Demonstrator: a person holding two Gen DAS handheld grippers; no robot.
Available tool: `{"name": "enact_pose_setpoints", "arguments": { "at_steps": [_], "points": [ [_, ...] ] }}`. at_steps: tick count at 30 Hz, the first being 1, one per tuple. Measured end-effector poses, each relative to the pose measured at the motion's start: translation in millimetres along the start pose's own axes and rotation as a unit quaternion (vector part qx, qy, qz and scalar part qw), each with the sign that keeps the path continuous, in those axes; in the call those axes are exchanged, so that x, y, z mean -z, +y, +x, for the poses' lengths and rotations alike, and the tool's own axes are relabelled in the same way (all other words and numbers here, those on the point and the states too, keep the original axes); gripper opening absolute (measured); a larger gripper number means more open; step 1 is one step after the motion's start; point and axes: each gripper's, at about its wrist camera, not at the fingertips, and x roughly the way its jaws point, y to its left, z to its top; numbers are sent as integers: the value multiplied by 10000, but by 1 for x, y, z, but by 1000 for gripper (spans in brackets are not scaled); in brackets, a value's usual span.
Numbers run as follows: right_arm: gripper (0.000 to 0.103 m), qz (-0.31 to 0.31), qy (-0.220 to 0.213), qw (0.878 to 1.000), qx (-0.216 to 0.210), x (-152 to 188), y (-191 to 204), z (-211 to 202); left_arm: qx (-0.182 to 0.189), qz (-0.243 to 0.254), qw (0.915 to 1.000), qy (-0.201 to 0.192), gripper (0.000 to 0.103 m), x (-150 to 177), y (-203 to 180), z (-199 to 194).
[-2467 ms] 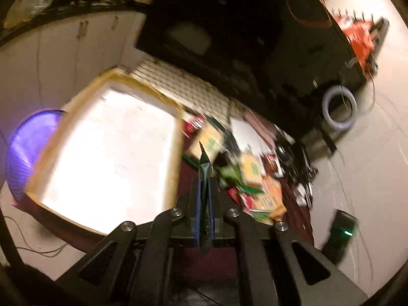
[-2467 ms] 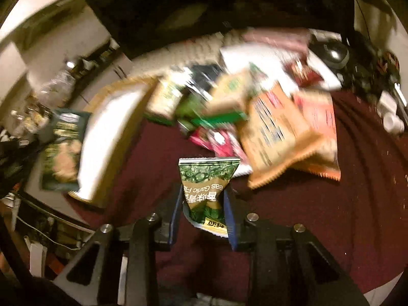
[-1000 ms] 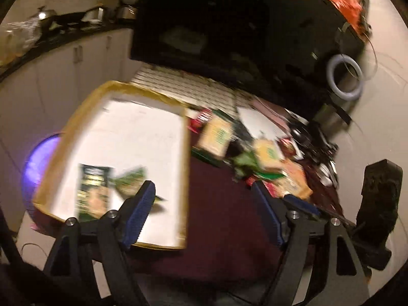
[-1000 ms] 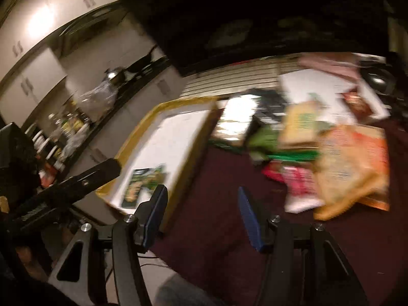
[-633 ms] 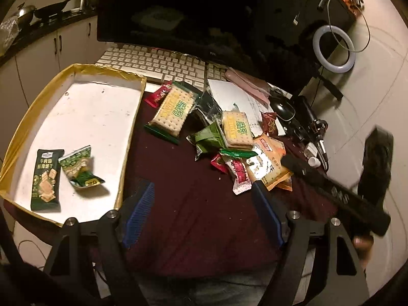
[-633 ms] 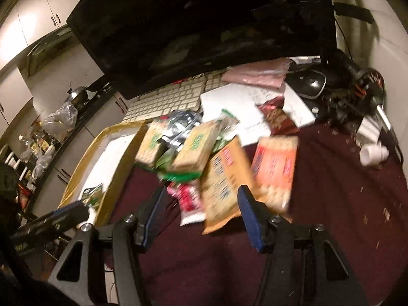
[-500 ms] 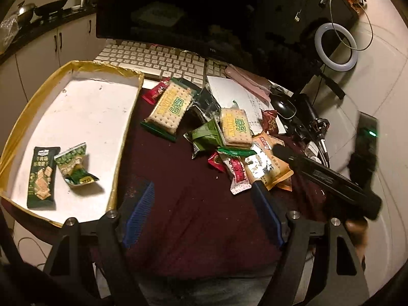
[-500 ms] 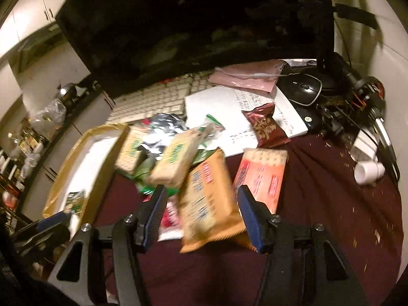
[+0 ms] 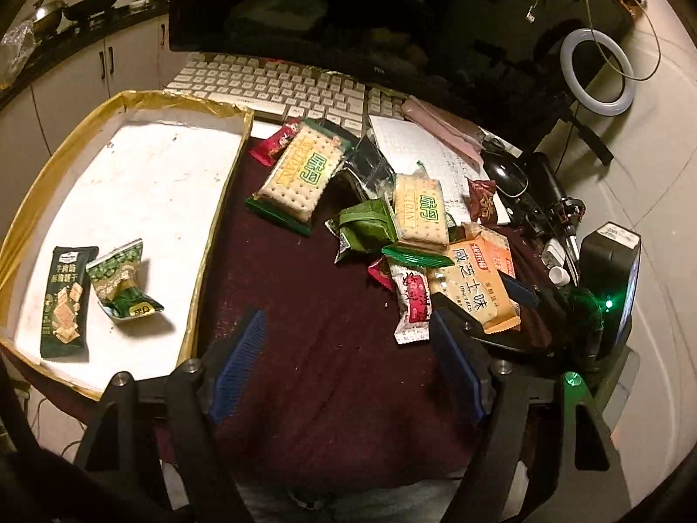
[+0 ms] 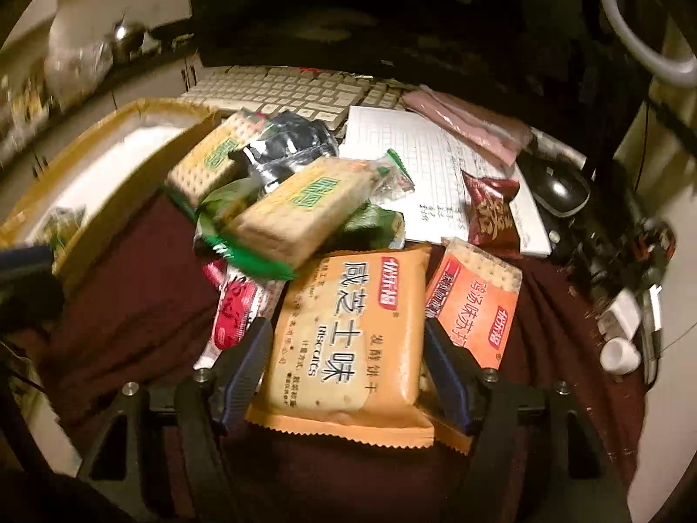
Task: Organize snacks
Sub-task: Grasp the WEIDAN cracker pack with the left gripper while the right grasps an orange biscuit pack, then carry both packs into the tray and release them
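Note:
A gold-rimmed white tray (image 9: 226, 165) at the left holds a dark green biscuit packet (image 9: 65, 292) and a green pea packet (image 9: 122, 281). Several snack packets lie piled on the maroon cloth (image 9: 305, 305). My left gripper (image 9: 348, 344) hangs open over bare cloth, with nothing between its pads. My right gripper (image 10: 346, 344) is low over the pile's near edge. Its jaws are opening and straddle an orange biscuit packet (image 10: 348, 331), also seen in the left wrist view (image 9: 475, 279); the blue pads (image 10: 248, 357) flank it without clearly pressing. A red-orange cracker packet (image 10: 475, 309) lies beside it.
A white keyboard (image 9: 279, 87) and a dark monitor (image 9: 348, 8) stand behind the pile. A lined paper sheet (image 10: 418, 152), a black mouse (image 10: 557, 191), cables and a small white cap (image 10: 618, 355) crowd the right side. A ring light (image 9: 597, 69) stands at the far right.
Both grippers held packets earlier; those now lie in the tray. My right gripper swung from the tray to the pile and sank around the orange packet. My left gripper drew back over the cloth.

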Motion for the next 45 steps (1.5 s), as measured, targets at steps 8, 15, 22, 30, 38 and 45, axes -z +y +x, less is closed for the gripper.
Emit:
{"name": "enact_pose_setpoints", "arguments": {
  "at_steps": [8,15,22,30,38,45],
  "points": [
    [32,782,-81,9961,-408,-2,-35,-18,168,208,9996,8,78,-23,-14,14],
    [49,954,-29,9916,-868,12,-32,-21,587,318,9966,480,78,-76,-40,71],
    [49,1184,101,9875,-1037,25,-37,-22,43,985,9908,932,71,-98,-82,133],
    [49,1537,140,9770,-1470,22,-46,-17,371,876,9918,848,48,-91,-73,115],
    [48,1867,652,9661,-1662,15,-45,0,1367,78,9906,31,48,-79,-24,13],
    [24,2098,336,9601,-1817,15,-46,-17,735,-355,9953,-522,48,-46,38,-45]
  ]
}}
